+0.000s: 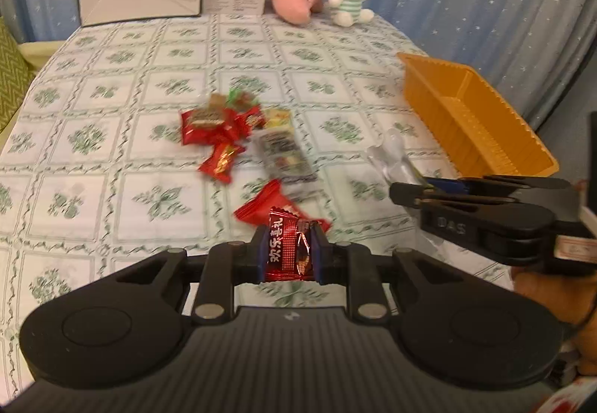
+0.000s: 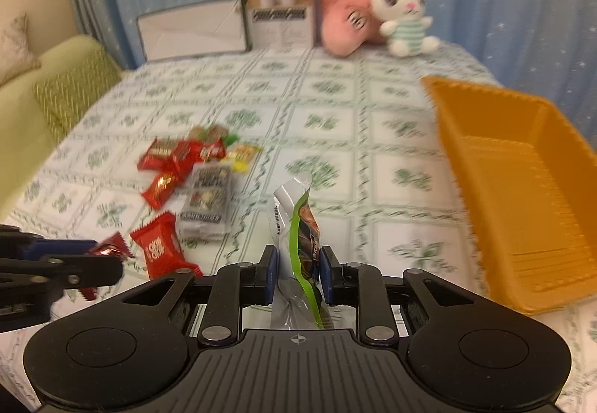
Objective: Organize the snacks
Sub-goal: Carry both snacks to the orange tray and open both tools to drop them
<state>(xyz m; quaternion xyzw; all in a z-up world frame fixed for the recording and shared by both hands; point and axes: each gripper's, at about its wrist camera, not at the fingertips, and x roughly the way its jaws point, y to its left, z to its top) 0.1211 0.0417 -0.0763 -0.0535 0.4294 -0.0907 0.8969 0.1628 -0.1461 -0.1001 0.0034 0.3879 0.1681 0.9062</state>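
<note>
Clamped red candy (image 1: 289, 248) in left fingers (image 1: 290, 251), green pouch (image 2: 300, 245) in right fingers (image 2: 298, 273), above bench (image 1: 112, 84). Best carried over orange tray (image 2: 522, 189) before releasing; remaining snacks (image 2: 194, 170) left piled mid-bench.

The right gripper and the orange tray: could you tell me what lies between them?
Only bare tablecloth, as the right wrist view shows. The right gripper, shut on a green and silver packet, has no snack between it and the orange tray.
</note>
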